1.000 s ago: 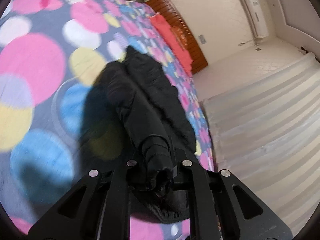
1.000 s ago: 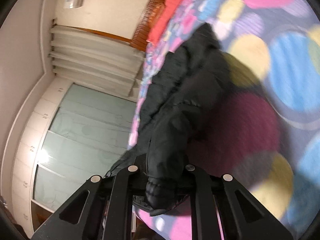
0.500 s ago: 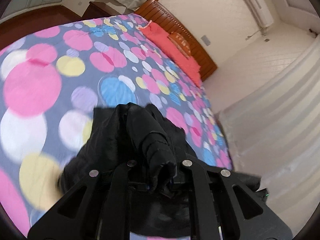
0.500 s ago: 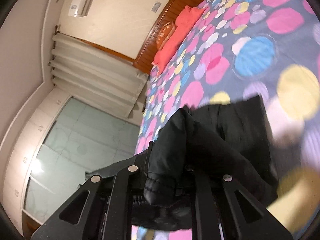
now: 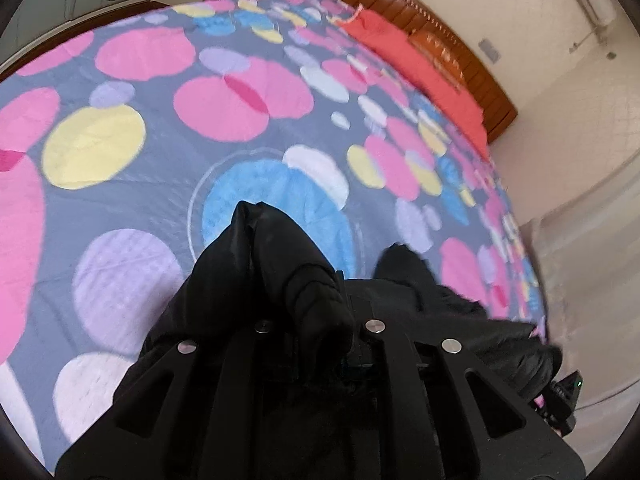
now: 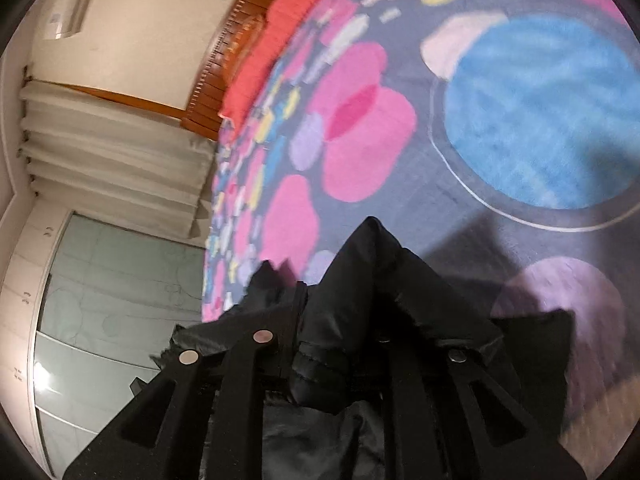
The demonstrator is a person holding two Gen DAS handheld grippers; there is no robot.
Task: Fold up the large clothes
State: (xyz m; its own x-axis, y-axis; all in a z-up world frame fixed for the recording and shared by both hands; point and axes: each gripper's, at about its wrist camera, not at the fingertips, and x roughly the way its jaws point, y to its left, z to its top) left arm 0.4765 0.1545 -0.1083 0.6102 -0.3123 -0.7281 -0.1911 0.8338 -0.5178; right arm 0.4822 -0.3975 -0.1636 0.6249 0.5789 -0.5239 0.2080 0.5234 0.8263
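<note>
Both tongs are clamped on the same black puffy jacket, one bunch of quilted fabric in each. In the left wrist view the left tongs sit at bottom centre w/ a thick fold of the jacket pinched between the fingers, the cloth rising to a peak in the middle of the frame. In the right wrist view the right tongs do the same at lower centre, the jacket peaking just above them.

The rest of the garment spills under and around both tools along the bottom of each frame, so its outline is mostly hidden; can't tell if sleeves are tucked or how many layers are stacked. It's over the near part of the bed, above the spotted bedspread, w/ a big blue circle just beyond it in both views. Red pillows and the wooden headboard are at upper right of the left view, well apart from the jacket.

Progress, as a judgement: early to mid. The jacket looks gathered and lifted at two points, not laid flat, and no neat folded shape shows. Prob left: spread it on the bed, bring sleeves in, fold the body over, let go
</note>
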